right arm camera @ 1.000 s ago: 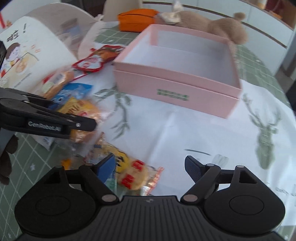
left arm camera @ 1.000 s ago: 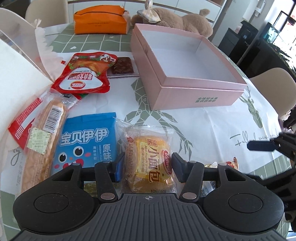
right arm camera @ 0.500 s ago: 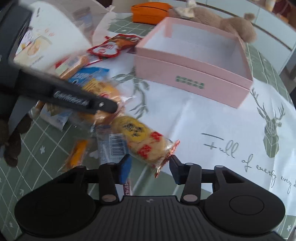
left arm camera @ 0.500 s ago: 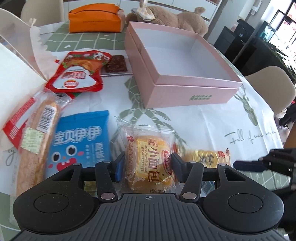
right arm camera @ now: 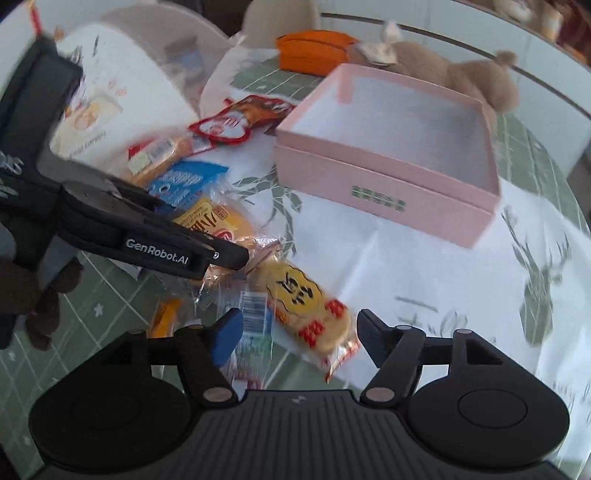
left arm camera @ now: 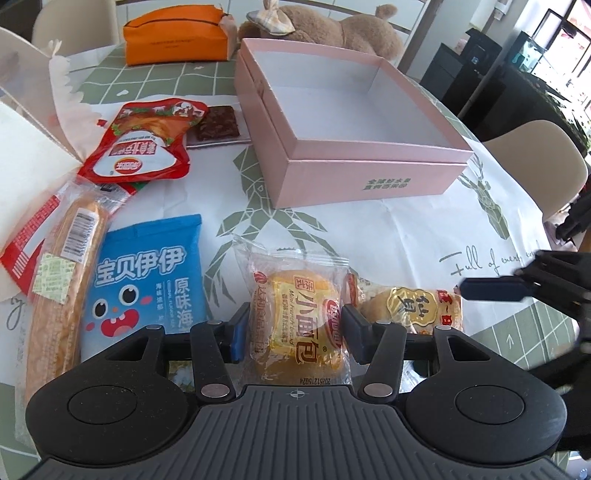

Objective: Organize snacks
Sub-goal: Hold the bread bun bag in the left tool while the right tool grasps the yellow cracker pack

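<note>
My left gripper (left arm camera: 293,328) has closed its fingers against both sides of a small yellow bread packet (left arm camera: 300,317) on the tablecloth. My right gripper (right arm camera: 297,334) is open, its fingers on either side of a rice cracker packet (right arm camera: 308,306) that lies flat and untouched. That cracker also shows in the left wrist view (left arm camera: 413,306). The empty pink box (left arm camera: 354,122) stands open beyond, also in the right wrist view (right arm camera: 391,147). A blue seaweed pack (left arm camera: 144,273), a long bread stick (left arm camera: 62,280) and a red sausage pouch (left arm camera: 144,144) lie left.
A dark snack bar (left arm camera: 218,123) lies beside the box. An orange tissue case (left arm camera: 173,33) and a plush bear (left arm camera: 332,29) sit at the back. A white paper bag (left arm camera: 22,147) stands left. Small packets (right arm camera: 255,332) lie under my right gripper. Chairs surround the table.
My left gripper has stayed shut on the bread packet and lifted slightly. My right gripper has moved left over the rice cracker, and its fingers have spread wider around it.
</note>
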### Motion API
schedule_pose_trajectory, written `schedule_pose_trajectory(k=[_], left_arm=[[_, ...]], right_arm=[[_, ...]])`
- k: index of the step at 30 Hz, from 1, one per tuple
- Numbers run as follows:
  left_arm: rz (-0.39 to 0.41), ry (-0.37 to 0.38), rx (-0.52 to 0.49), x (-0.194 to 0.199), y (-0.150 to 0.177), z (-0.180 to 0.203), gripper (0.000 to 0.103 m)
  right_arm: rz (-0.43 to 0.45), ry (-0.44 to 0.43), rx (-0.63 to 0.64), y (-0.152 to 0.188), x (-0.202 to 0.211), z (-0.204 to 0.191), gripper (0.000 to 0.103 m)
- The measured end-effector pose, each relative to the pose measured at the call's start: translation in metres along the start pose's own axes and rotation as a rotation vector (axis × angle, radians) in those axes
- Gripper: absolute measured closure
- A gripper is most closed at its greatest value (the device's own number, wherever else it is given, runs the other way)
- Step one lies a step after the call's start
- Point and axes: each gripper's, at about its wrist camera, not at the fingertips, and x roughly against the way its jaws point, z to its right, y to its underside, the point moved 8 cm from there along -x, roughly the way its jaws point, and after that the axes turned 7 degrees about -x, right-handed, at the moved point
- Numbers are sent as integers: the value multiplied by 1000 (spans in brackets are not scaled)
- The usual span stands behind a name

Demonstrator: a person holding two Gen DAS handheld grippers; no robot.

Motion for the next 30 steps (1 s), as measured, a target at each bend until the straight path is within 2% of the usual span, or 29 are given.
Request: schedule_pose_trajectory(k=[4,10,12,15,17,20,22,25,26,29,30], left_arm=[[9,3,22,4,3,-8,47],[33,25,33,8,8,-12,47],[42,29,29,8,9,-12,47],[51,32,28,9,9,-12,47],[52,30,22,9,9,-12,47],[48,32,13,8,9,-11,46],[45,37,10,8,8,-12,46],[40,35,11,8,8,-13,46],[37,32,11,8,8,-13,46],[27,28,25,8,8,-14,47],[24,25,22,7,7,-14,47]], right_arm=[[-25,44,35,-10,-22,1,34],[-64,36,-143,-20,-32,29,34],[-47,-3,-181,-22,-23,35,34],[-26,24,-221,-21,-17,47,34],[-22,57,-220,-20,-21,52,31],[-40,18,-207,-19,-24,41,31],[-64,14,-140,-15,-27,24,31],[-73,53,-14,-11,-37,2,32],[-50,61,-5,-14,-39,-1,32],[-52,39,-64,-24,-45,5,32],[-50,49,-73,-26,-46,8,37]])
